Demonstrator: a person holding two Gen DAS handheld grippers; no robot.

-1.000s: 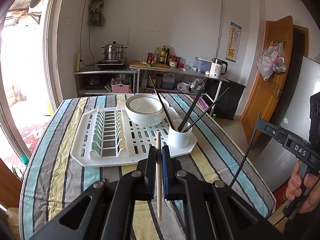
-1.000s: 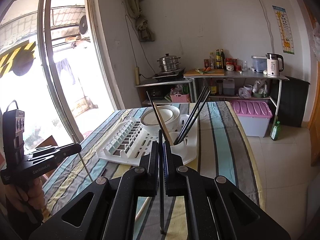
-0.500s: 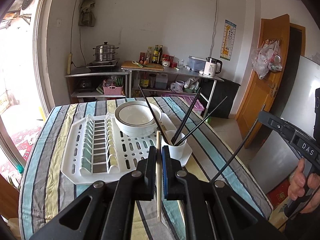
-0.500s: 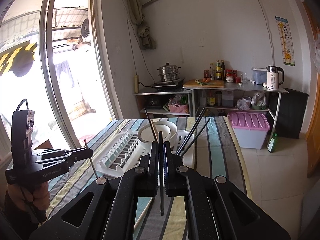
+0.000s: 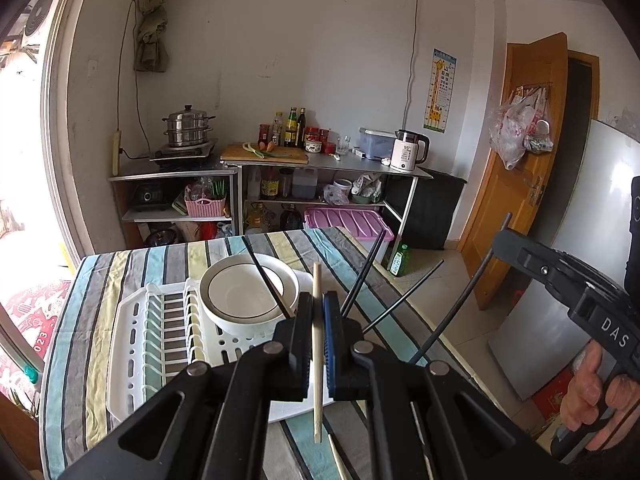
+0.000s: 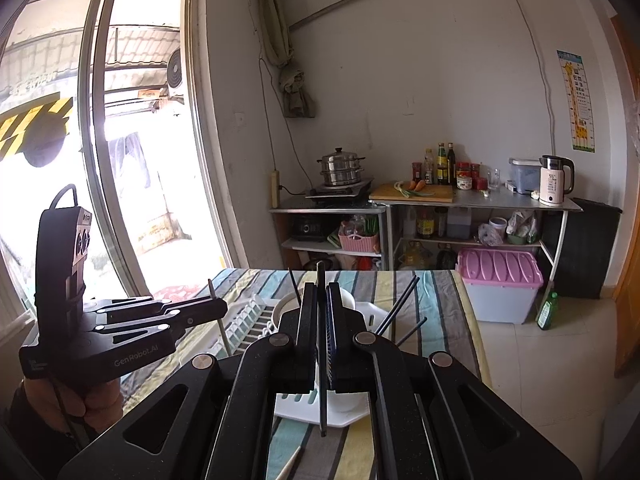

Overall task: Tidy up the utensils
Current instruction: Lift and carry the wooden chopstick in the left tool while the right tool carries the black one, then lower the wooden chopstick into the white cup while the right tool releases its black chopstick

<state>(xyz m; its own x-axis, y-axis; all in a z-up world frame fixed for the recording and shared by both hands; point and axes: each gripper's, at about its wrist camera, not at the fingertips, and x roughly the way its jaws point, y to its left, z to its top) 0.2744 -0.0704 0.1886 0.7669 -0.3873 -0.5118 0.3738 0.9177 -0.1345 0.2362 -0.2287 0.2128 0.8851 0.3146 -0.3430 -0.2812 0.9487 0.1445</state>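
Left gripper [image 5: 318,312] raised above the near edge of the striped surface [image 5: 132,276], jaws pinching a pale wooden chopstick [image 5: 317,356] held nearly upright, its upper tip above the jaws and its lower tip hanging free over the cloth. Right gripper [image 6: 322,304] likewise lifted, jaws pressed onto a dark chopstick [image 6: 322,412] running almost vertically, top end poking out above the pads, bottom end dangling over the white drying rack [image 5: 132,344]. Seen from the left wrist camera, right gripper [image 5: 500,240] out to the right, beyond the surface's edge, with its dark chopstick [image 5: 460,300] slanting down toward the floor side. Seen from the right wrist camera, left gripper [image 6: 218,310] off to the left with its wooden stick [image 6: 220,320] upright beside the rack.

On the rack: white bowl [image 5: 250,294] with a dark rim line, sitting toward the back right of the slotted section. Just right of the bowl, several dark chopsticks [image 5: 366,270] fanning upward and outward; their holder hidden behind the left gripper, only a white cup edge [image 6: 348,398] glimpsed under the right gripper. One more pale chopstick [image 5: 336,456] lying flat on the cloth near the front edge, apart from the rack.
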